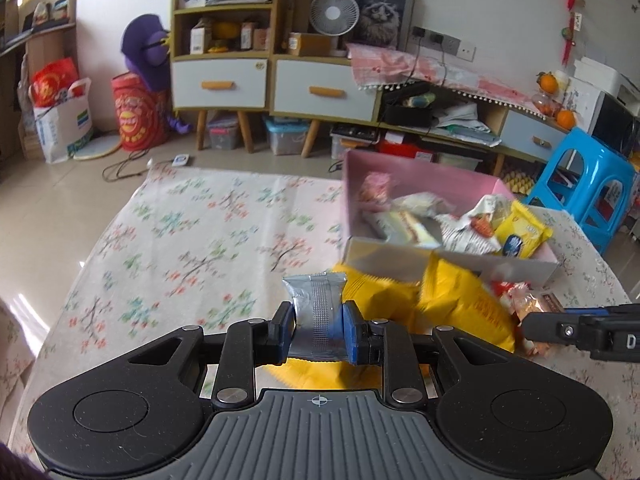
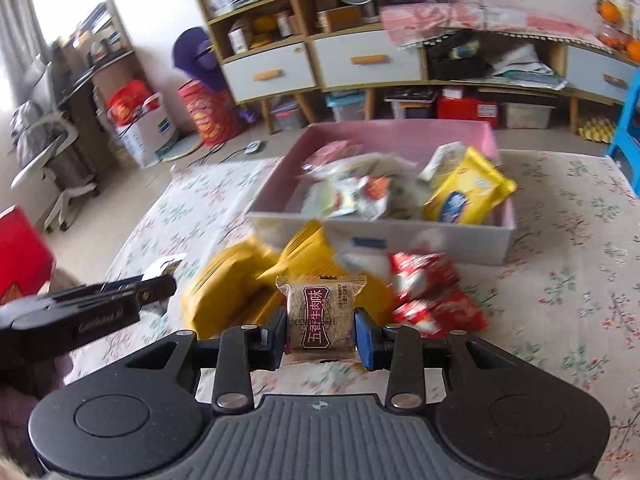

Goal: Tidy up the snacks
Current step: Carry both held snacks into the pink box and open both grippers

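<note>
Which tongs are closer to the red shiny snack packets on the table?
Right. The right tongs, gripping a brown snack packet, sit just beside the red shiny snack packets. The left tongs, gripping a silver foil packet, are farther, past the yellow bags.

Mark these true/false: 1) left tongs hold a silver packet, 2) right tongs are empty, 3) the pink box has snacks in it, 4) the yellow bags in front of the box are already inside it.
1) The left tongs hold a silver packet. True.
2) The right tongs are empty. False: they are shut on a brown packet with a maroon label.
3) The pink box has snacks in it. True: several wrappers, including a yellow biscuit pack.
4) The yellow bags are inside the box. False: they lie on the floral tablecloth, in front of the box's near wall.
</note>
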The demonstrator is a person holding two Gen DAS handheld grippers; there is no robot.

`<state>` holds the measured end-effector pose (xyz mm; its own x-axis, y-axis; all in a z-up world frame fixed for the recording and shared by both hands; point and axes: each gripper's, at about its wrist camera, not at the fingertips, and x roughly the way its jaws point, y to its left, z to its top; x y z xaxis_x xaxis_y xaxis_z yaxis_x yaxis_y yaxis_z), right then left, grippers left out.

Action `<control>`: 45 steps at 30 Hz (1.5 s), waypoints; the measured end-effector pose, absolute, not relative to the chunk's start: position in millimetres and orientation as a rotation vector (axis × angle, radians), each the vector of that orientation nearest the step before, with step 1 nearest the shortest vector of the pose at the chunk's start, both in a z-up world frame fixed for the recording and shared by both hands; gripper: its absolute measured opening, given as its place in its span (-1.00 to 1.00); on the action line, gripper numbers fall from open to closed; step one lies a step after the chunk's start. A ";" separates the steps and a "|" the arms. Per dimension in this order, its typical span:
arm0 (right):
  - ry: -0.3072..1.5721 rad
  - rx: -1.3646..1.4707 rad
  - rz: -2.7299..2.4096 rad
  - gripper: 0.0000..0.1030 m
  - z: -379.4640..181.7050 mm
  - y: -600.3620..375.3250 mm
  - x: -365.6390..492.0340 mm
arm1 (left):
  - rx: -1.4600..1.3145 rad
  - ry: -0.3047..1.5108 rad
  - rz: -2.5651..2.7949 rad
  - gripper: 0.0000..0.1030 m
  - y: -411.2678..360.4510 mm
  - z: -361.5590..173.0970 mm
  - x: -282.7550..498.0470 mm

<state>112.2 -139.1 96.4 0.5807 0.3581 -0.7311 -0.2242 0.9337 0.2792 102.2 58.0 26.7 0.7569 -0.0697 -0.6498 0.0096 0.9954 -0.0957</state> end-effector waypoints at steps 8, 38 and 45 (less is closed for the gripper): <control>0.856 0.270 0.284 -0.52 101.0 -176.1 142.6 | -0.033 0.691 -0.066 -0.55 26.2 37.0 136.5; 0.756 0.429 0.320 -0.44 74.0 -203.1 231.4 | -0.052 0.790 0.038 -0.54 -7.9 4.8 241.2; 0.712 0.475 0.300 0.12 82.8 -212.2 229.8 | 0.011 0.747 0.017 -0.16 -12.9 11.9 237.4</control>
<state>229.8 -212.2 82.8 0.7215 0.4182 -0.5519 -0.1024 0.8527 0.5122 237.4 -12.9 11.9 0.7333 0.0191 -0.6796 -0.0116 0.9998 0.0156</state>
